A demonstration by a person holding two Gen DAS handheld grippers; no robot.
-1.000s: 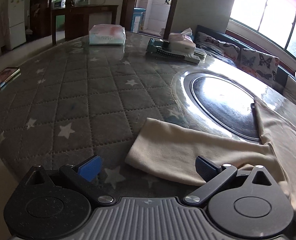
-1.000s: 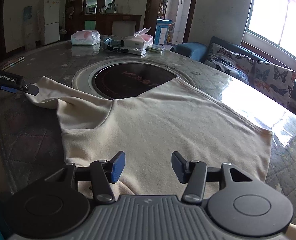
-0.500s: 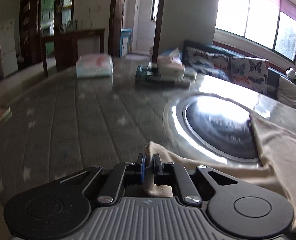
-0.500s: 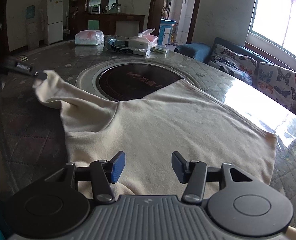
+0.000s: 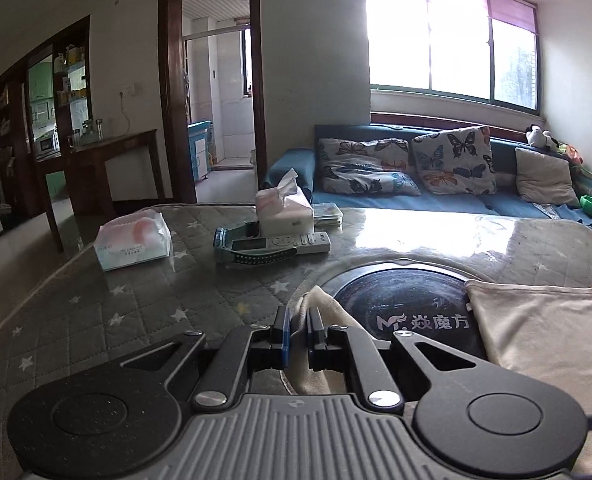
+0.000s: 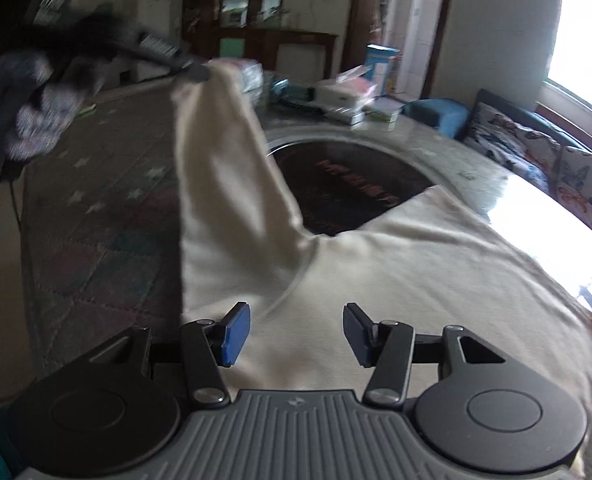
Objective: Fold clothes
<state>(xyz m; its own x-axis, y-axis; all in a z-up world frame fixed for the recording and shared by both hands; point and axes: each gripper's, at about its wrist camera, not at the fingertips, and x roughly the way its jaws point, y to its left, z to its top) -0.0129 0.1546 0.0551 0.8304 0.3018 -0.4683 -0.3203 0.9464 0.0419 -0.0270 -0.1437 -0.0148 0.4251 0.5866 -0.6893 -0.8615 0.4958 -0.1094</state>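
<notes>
A cream shirt [image 6: 396,272] lies spread on the round table. My left gripper [image 5: 298,330] is shut on the end of its sleeve [image 5: 323,304] and holds it lifted above the table. In the right wrist view the left gripper [image 6: 192,70] shows at the upper left, blurred, with the sleeve [image 6: 224,168] hanging from it down to the shirt body. My right gripper [image 6: 296,332] is open and empty just above the shirt's near part. The shirt's body also shows at the right of the left wrist view [image 5: 544,332].
A dark round hotplate [image 5: 408,300] sits in the table's middle, partly under the shirt. Tissue packs [image 5: 132,240], a tissue box [image 5: 284,206] and a remote [image 5: 280,242] lie at the far side. A sofa with butterfly cushions [image 5: 452,164] stands behind.
My left gripper closed on the sleeve end and lifted it up and toward the shirt's body. The right gripper stayed open over the shirt, shifting slightly.
</notes>
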